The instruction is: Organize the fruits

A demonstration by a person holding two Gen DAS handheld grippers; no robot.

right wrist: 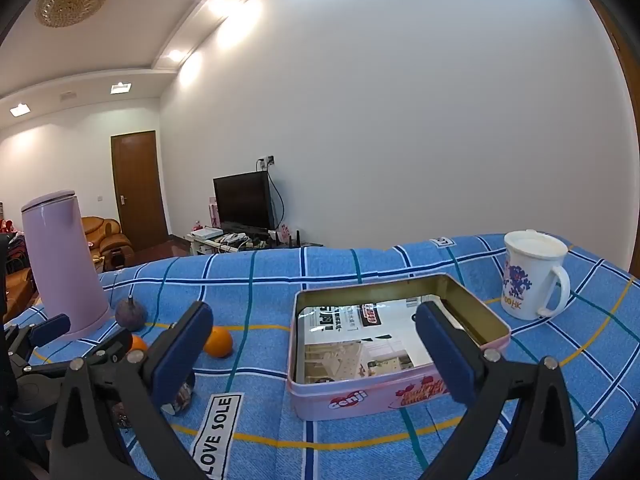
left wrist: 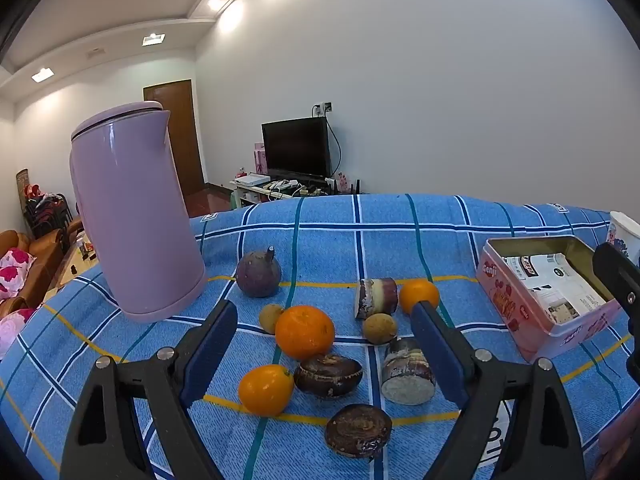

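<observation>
Fruit lies scattered on the blue checked cloth (left wrist: pixel 320 240): three oranges, the largest (left wrist: pixel 305 332) in the middle, one near (left wrist: pixel 266 389), one farther right (left wrist: pixel 419 295). Around them lie a round purple fruit (left wrist: pixel 258 274), two small tan fruits, dark water chestnuts (left wrist: pixel 328 375) and cut sugarcane pieces (left wrist: pixel 406 372). My left gripper (left wrist: pixel 324 316) hangs open above this pile with nothing between its fingers. A pink tin (right wrist: pixel 394 338), lidless and lined with printed paper, sits to the right. My right gripper (right wrist: pixel 314 320) stands open over the tin's near edge, holding nothing.
A tall lilac kettle (left wrist: pixel 132 216) stands at the left of the cloth. A white lidded mug (right wrist: pixel 534 274) stands behind the tin at the right. Beyond the table's far edge are a television (left wrist: pixel 298 146), a brown door and sofas.
</observation>
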